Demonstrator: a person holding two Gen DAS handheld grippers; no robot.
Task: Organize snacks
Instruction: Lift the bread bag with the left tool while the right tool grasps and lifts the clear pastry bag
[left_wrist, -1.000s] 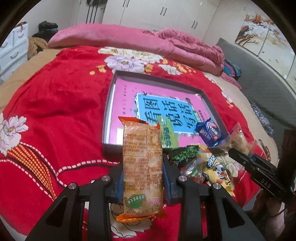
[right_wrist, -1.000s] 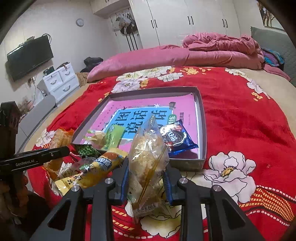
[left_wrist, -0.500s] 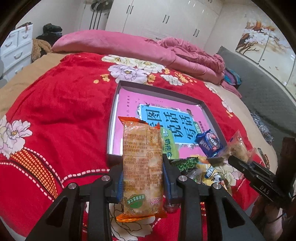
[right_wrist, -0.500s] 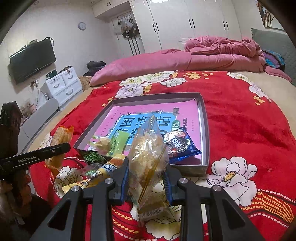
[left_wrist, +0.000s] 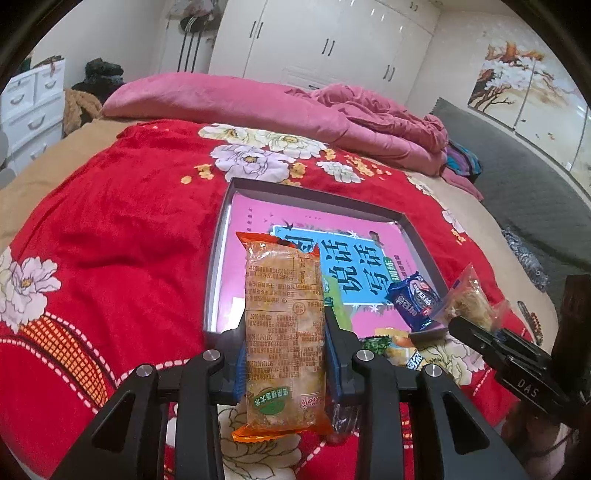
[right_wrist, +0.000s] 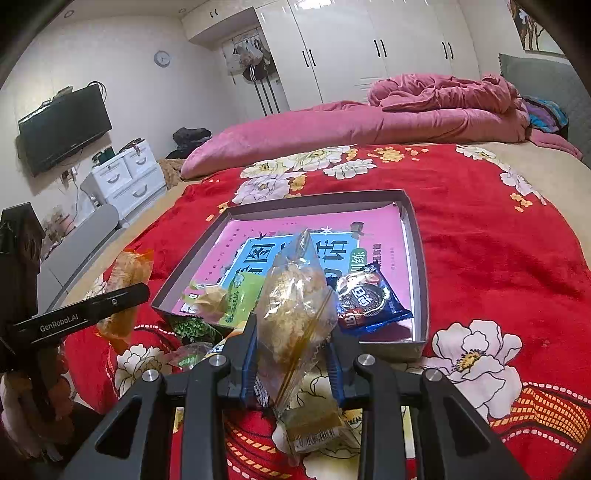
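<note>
My left gripper is shut on a long orange rice-cracker packet, held upright above the bed in front of the grey tray. My right gripper is shut on a clear bag of yellow snack, held near the tray's front edge. The tray holds a pink and blue book, a blue cookie packet and a green packet. Several loose packets lie on the red blanket just in front of the tray.
The red flowered blanket covers the bed. A pink duvet and pillow lie at the far end. White drawers and a TV stand to the left, wardrobes behind. The right gripper shows in the left view.
Both grippers have risen and pulled back a little with their packets; the tray and the loose snacks look lower and farther. The grips are unchanged.
</note>
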